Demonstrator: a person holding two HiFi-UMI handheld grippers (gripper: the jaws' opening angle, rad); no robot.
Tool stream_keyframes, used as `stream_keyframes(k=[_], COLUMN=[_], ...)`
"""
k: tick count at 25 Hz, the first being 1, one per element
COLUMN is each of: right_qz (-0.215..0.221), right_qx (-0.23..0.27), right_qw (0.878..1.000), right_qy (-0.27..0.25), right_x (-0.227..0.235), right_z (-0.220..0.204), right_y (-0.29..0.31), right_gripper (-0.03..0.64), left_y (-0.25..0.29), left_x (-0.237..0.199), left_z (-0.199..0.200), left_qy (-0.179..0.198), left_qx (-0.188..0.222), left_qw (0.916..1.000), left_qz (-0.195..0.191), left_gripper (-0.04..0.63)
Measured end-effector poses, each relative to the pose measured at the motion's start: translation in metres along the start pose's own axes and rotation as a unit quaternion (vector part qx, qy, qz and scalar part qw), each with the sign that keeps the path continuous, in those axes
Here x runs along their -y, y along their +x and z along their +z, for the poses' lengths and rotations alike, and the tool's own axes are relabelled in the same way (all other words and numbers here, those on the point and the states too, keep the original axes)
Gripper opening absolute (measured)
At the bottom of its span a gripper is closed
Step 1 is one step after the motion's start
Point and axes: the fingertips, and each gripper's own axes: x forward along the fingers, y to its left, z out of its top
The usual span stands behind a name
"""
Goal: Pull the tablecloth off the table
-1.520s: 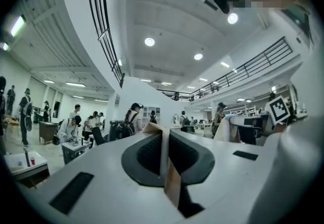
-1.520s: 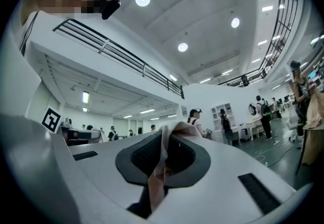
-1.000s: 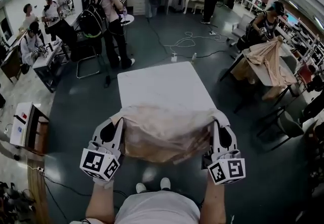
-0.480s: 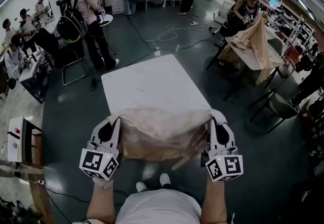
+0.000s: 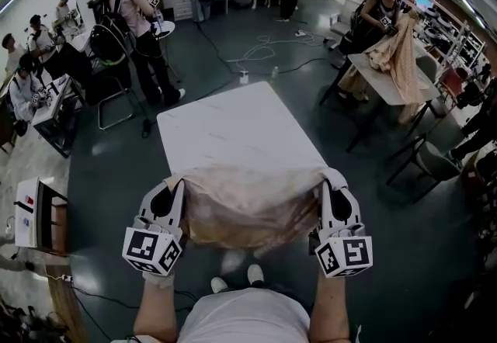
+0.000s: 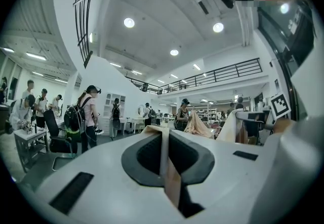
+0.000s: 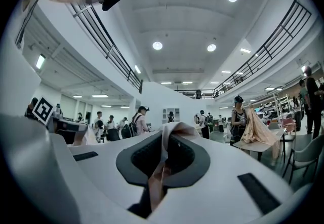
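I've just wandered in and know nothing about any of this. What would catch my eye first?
A beige tablecloth hangs stretched off the near edge of a white table. It is pinched at either side by the left hand-held gripper and the right hand-held gripper, both shut on it. At the upper right, another person handles a similar cloth.

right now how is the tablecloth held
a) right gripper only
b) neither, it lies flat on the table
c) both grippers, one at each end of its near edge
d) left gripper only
c: the left gripper and right gripper are each shut on the tablecloth, stretched between them off the table.
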Motion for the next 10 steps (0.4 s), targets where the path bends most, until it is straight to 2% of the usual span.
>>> stream_keyframes(k=[10], right_qz=[-0.009], right_qx=[0.004], right_qw=[1.0], right_qy=[-0.001], right_x=[0.017], right_z=[-0.001], right_y=[-0.003], right_gripper=[0.031], left_y=[0.003], left_x=[0.003], left_z=[-0.002], left_qy=[0.006], left_qx=[-0.001], left_qw=[0.9999], left_qz=[0.009], left_gripper=[0.014])
